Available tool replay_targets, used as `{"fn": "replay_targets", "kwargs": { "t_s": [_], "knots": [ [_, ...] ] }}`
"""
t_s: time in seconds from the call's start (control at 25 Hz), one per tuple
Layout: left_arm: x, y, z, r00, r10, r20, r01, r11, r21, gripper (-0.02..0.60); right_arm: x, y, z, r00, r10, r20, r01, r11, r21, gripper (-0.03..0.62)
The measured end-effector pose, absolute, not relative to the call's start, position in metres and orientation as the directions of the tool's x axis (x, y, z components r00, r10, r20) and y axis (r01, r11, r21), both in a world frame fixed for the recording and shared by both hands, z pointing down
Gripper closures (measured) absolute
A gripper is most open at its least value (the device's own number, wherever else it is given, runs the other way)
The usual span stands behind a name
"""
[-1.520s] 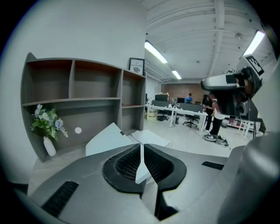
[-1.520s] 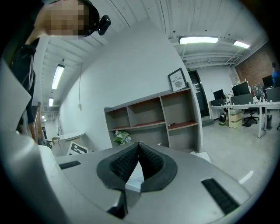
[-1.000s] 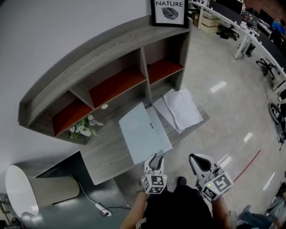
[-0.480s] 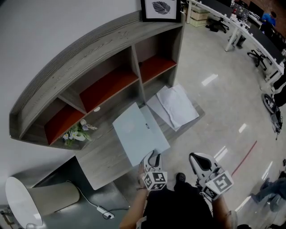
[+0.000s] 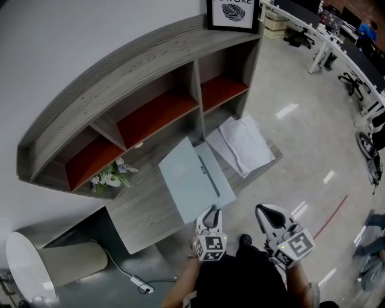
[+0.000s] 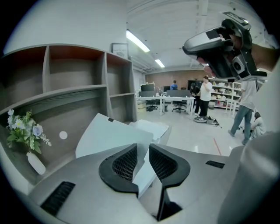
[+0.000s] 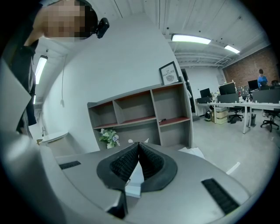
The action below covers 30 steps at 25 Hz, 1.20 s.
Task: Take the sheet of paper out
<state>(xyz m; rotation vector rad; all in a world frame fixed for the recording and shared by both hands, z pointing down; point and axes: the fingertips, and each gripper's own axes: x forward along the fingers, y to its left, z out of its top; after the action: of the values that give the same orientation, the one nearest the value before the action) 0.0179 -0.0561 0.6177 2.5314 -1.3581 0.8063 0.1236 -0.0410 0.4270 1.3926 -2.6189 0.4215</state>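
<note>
A pale blue folder [image 5: 194, 180] lies on the grey desk [image 5: 141, 212], its near corner over the desk's front edge. My left gripper [image 5: 210, 212] sits at that corner. In the left gripper view the corner of the folder [image 6: 109, 136] stands between the closing jaws of the left gripper [image 6: 141, 151], with a gap still showing beside it. White paper sheets [image 5: 243, 144] lie on the desk to the right of the folder. My right gripper [image 5: 264, 212] hangs off the desk's front edge, shut and empty; its closed jaws show in the right gripper view [image 7: 138, 151].
A grey shelf unit [image 5: 144, 102] with red-lined compartments backs the desk. A small vase of flowers [image 5: 111, 173] stands at its left. A framed print [image 5: 233, 13] rests on top. A white lamp shade [image 5: 24, 267] and a cable lie on the floor to the left.
The head camera has shifted slightly. Both grippers and the folder stay about where they were.
</note>
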Motion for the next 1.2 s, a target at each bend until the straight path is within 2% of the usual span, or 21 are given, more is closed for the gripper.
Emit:
{"fn": "replay_targets", "kwargs": {
  "t_s": [0.56,0.84,1.2],
  "knots": [
    [-0.032,-0.04,0.578,0.461,-0.781,0.421,-0.861,-0.509,-0.003,0.535,0.067,-0.063,0.428,-0.652,-0.721,0.236,-0.758,0.628,-0.175,0.58],
    [-0.078,-0.024,0.564,0.397,-0.833,0.386,-0.914,-0.399,0.078,0.554,0.026,-0.073,0.429,-0.709,-0.668,0.223,-0.704,0.688,-0.176,0.58],
    [-0.153,-0.002,0.563,0.252,-0.9,0.355,-0.968,-0.227,0.11,0.566,-0.024,-0.079,0.437,-0.757,-0.61,0.236,-0.65,0.742,-0.166,0.58]
  ]
}}
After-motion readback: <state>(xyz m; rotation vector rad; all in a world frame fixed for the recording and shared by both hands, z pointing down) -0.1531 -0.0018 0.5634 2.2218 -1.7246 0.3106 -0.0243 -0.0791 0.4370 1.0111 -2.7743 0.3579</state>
